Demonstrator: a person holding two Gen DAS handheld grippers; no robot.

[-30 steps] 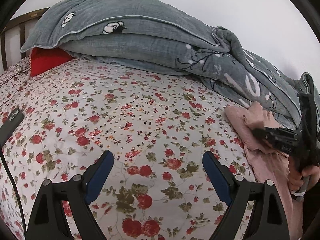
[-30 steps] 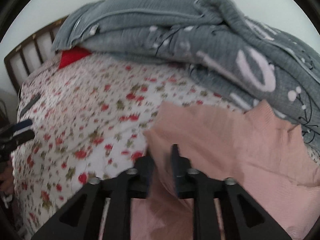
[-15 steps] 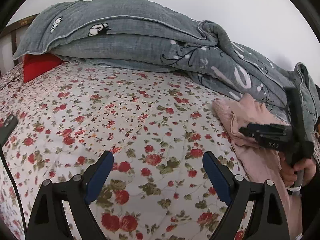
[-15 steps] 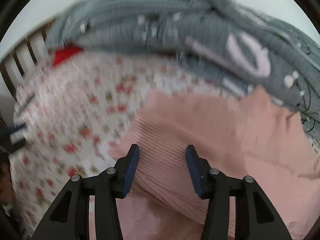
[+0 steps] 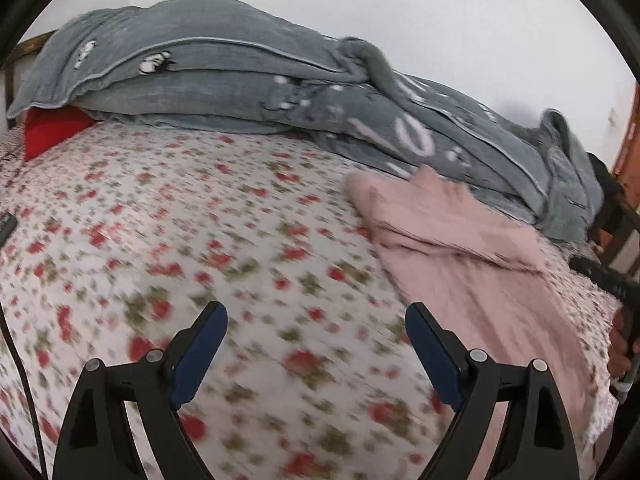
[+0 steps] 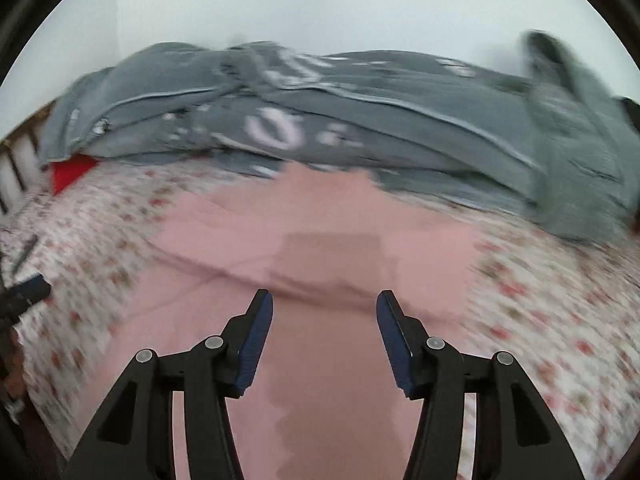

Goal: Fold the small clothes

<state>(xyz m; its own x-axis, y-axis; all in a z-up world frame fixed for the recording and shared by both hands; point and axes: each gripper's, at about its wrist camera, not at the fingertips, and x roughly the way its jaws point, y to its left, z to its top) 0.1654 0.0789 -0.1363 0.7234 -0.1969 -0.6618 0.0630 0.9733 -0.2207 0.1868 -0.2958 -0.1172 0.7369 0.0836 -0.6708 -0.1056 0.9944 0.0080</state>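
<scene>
Pretty clearly a bedroom in someone's home: a bed (image 5: 208,216) with a rose-print floral sheet, a rumpled grey quilt (image 5: 248,80) heaped at 12 o'clock against a plain white wall, and a slatted wooden headboard (image 6: 18,160) at 9 o'clock.

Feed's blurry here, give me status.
Left gripper open, empty. Right gripper open above pink knit garment. Garment flat on floral bedsheet. Grey quilt touches far edge.

Grey quilt (image 5: 248,92) heaped on the floral bedsheet (image 5: 180,216) — red pillow (image 5: 52,128) beneath.
</scene>
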